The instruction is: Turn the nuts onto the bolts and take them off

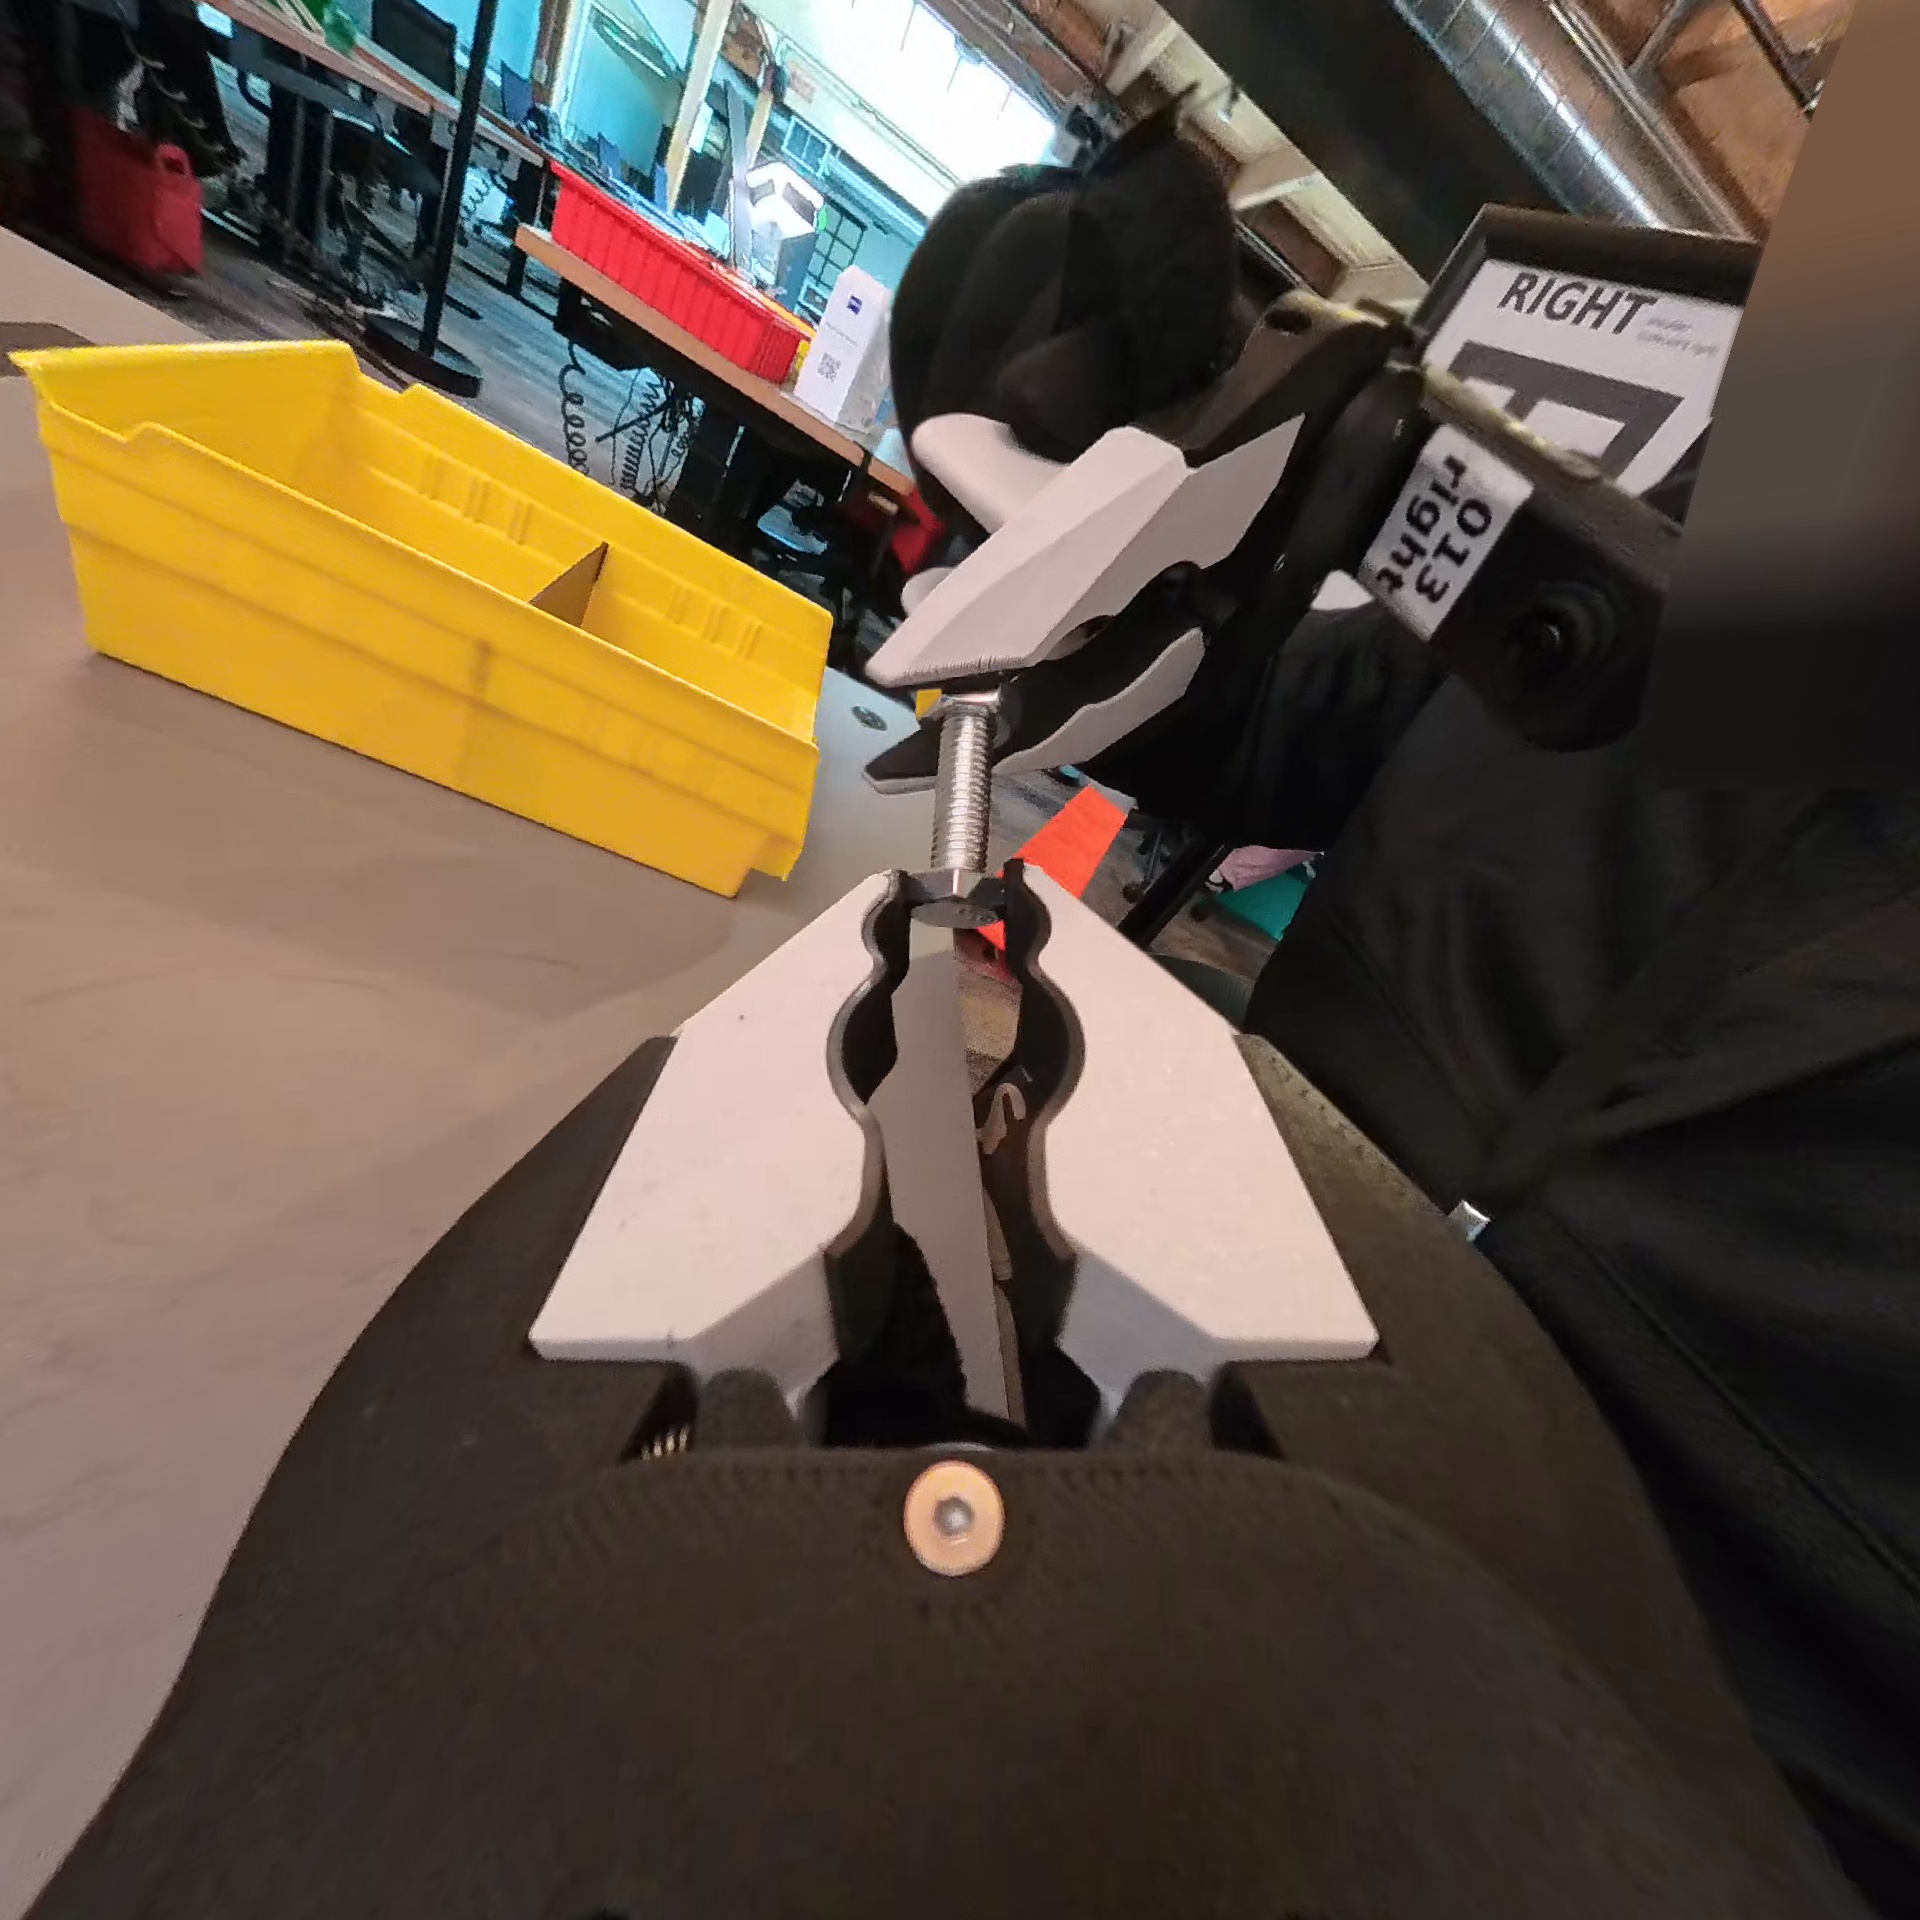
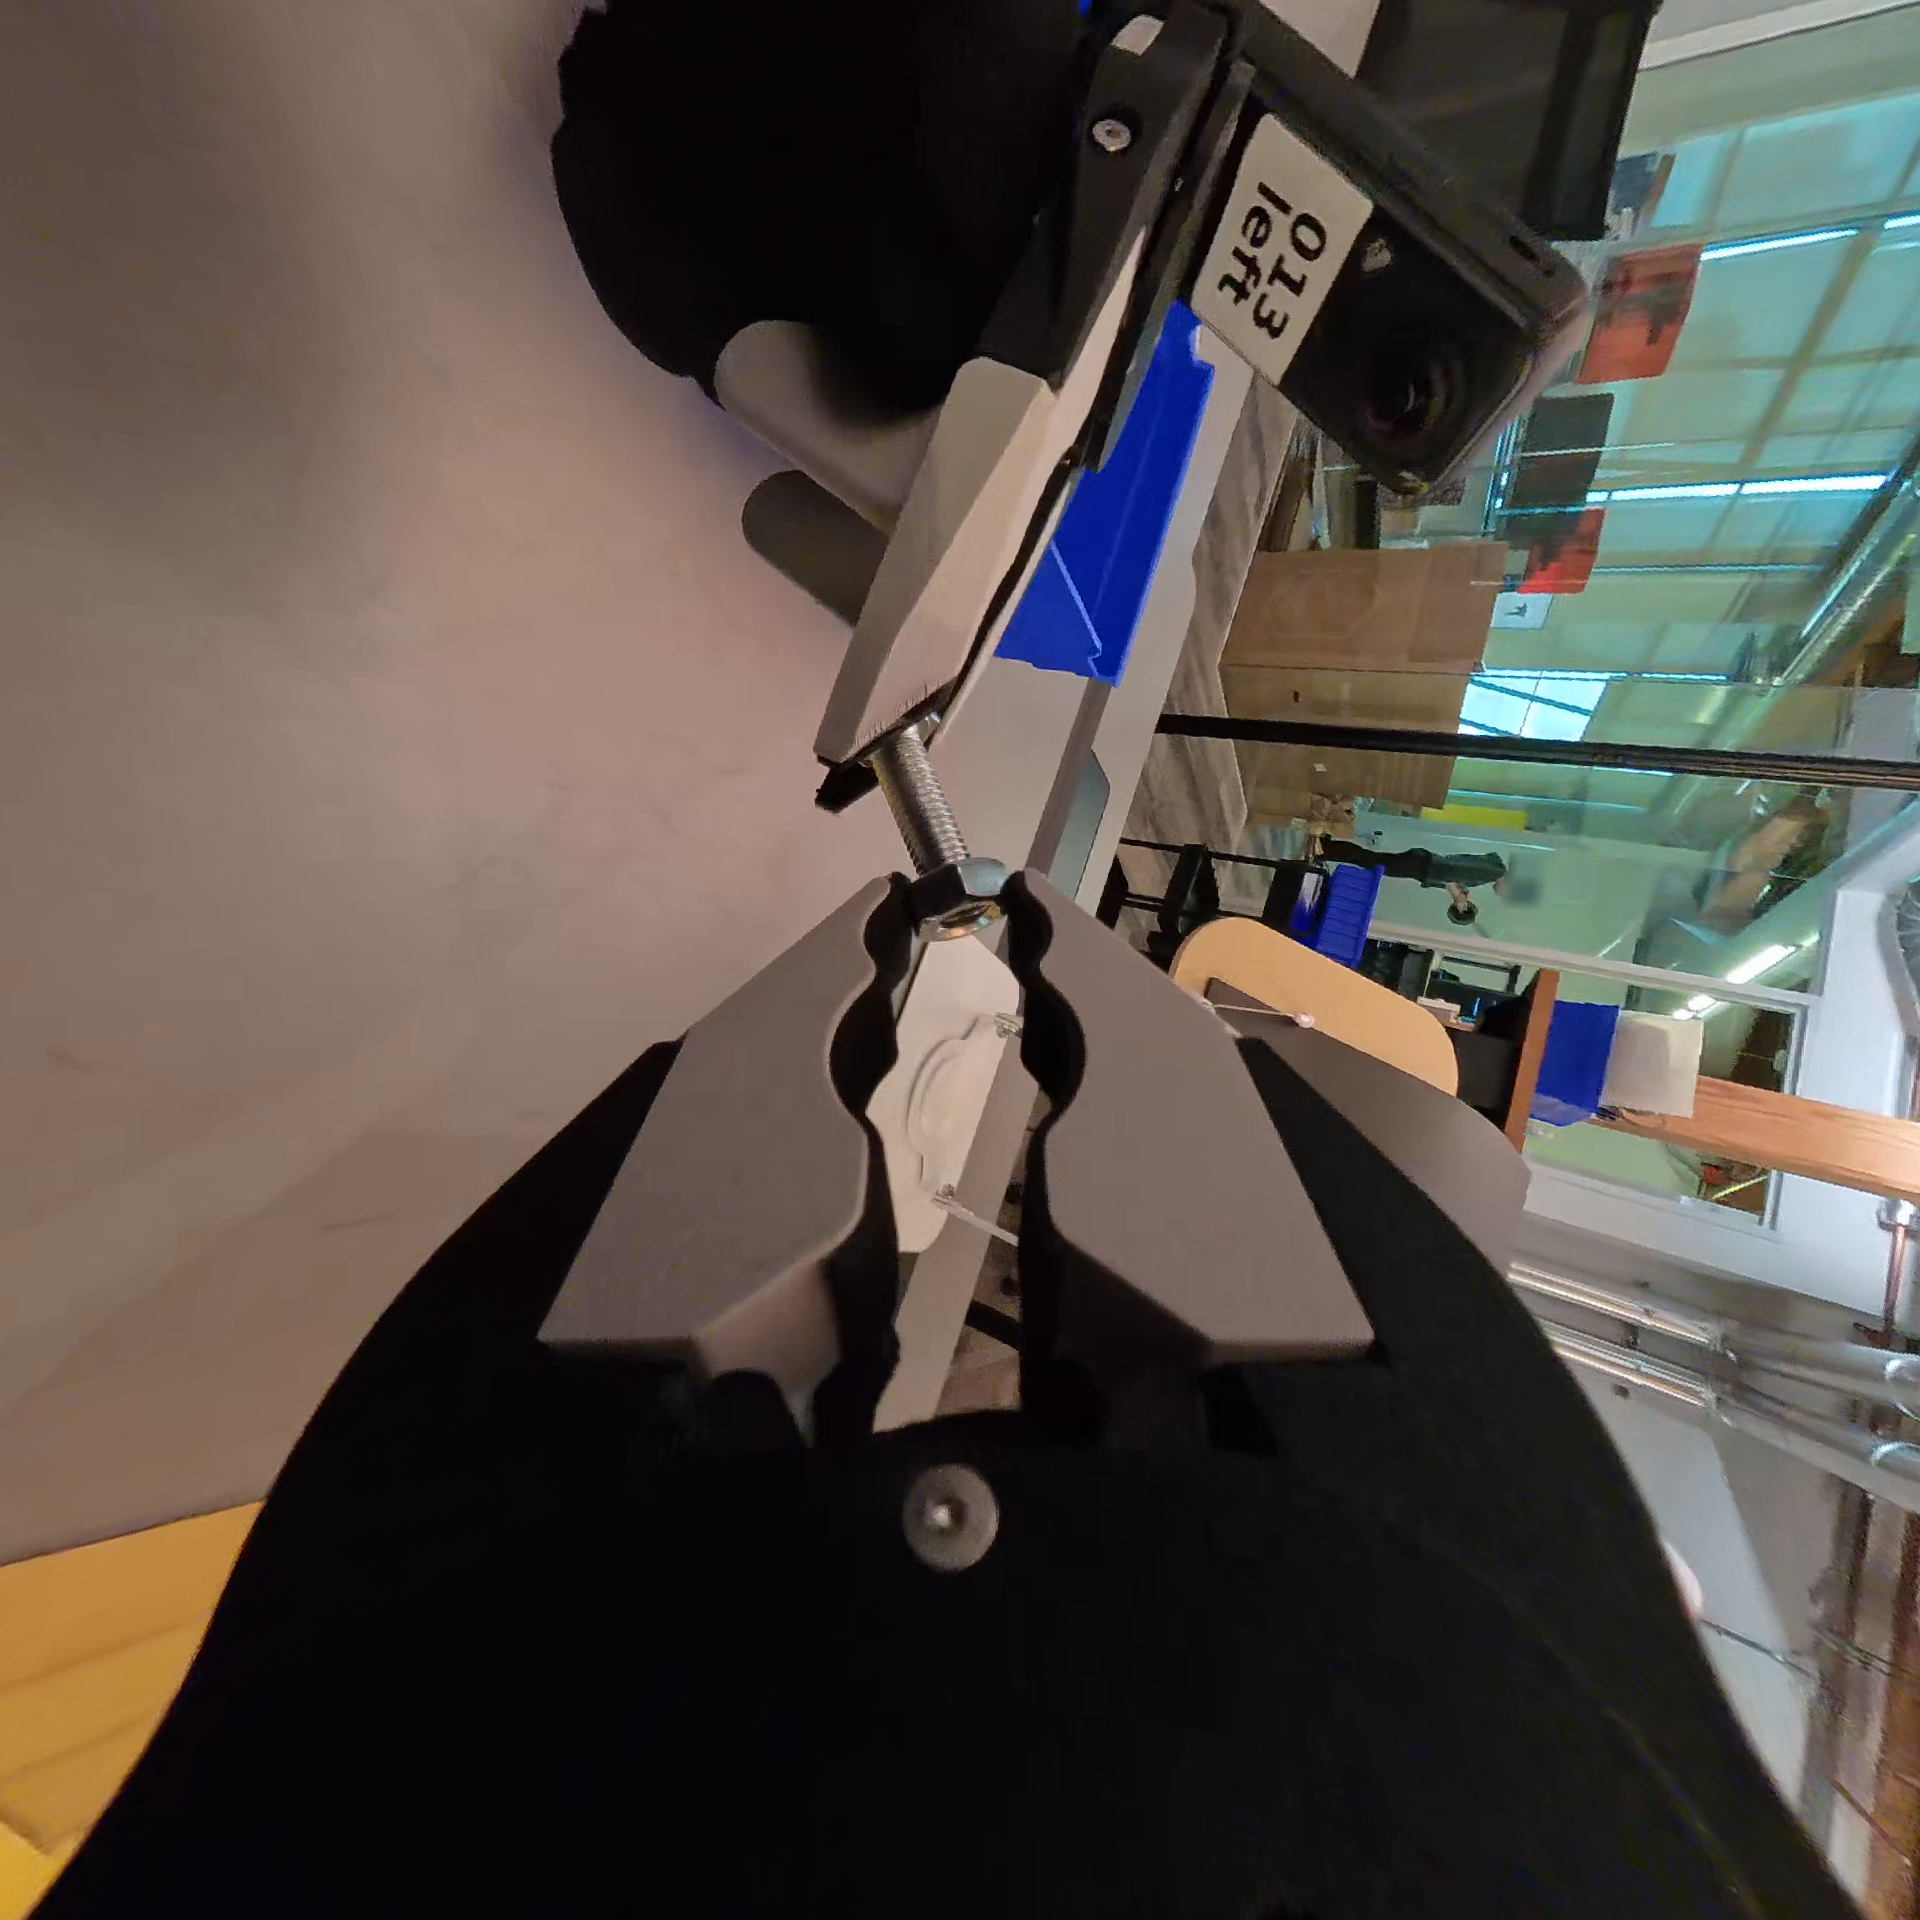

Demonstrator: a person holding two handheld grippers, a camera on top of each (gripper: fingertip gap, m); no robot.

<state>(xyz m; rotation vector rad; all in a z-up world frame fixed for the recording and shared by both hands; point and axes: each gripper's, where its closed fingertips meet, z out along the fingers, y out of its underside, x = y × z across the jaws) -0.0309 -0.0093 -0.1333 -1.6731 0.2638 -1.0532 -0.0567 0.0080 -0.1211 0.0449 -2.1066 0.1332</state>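
In the left wrist view my left gripper is shut on the hex head of a silver bolt, which stands up from its tips. The far end of the thread reaches my right gripper, which comes in from the upper right. In the right wrist view my right gripper is shut on a silver hex nut sitting on the tip of the bolt. The bolt's head is hidden between the fingers of the left gripper. Both are held above the grey table.
A yellow bin with a divider stands on the table to the left; its corner shows in the right wrist view. A blue bin lies behind the left gripper. Black-gloved hands hold the grippers. Workbenches stand beyond. Less than 4 cm separates the two grippers' tips.
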